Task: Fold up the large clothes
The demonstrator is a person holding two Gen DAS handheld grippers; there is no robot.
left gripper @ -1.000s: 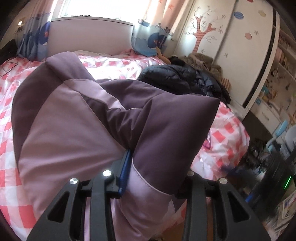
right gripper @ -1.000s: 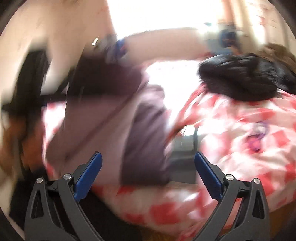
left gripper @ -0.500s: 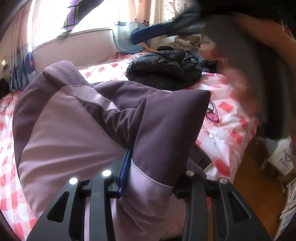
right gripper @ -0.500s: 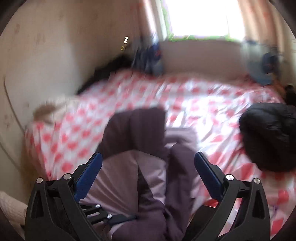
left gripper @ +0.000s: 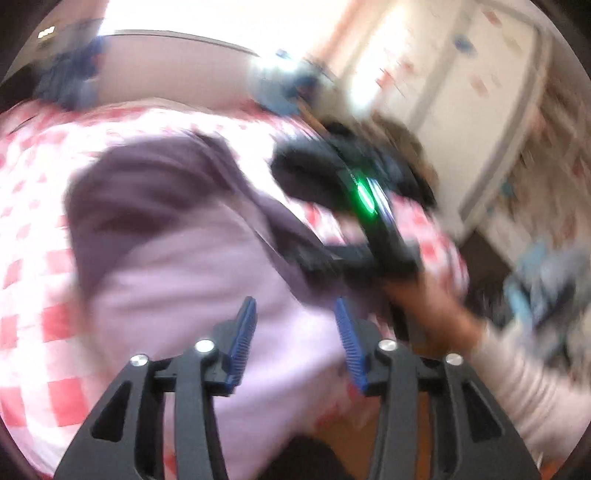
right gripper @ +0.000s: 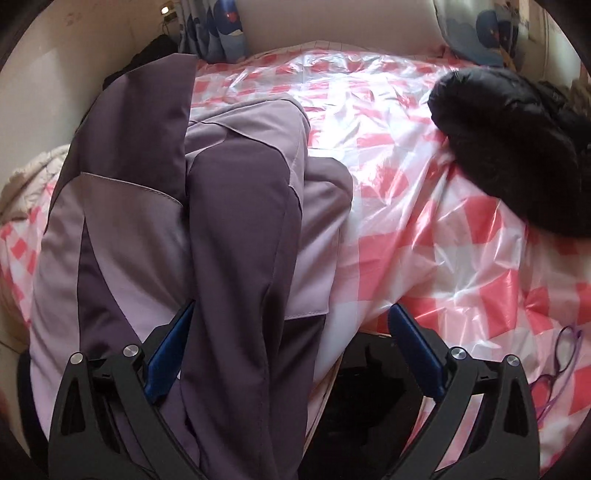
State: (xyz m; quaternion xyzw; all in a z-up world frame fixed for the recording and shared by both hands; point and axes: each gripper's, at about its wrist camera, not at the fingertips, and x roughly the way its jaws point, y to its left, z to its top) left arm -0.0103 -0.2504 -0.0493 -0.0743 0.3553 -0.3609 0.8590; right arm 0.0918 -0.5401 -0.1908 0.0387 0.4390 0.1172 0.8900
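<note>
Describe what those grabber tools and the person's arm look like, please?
Each tool is a black plastic frame with triangular cut-outs and silver bolts. The left gripper and right gripper both have ridged blue fingers. A green light glows on the right one's body. The sleeve is pale.

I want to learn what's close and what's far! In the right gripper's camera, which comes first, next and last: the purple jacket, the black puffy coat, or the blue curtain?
From the right gripper:
1. Purple jacket, right under and between its open fingers, left side.
2. Black puffy coat, on the bed, upper right.
3. Blue curtain, at the far wall, top.
</note>
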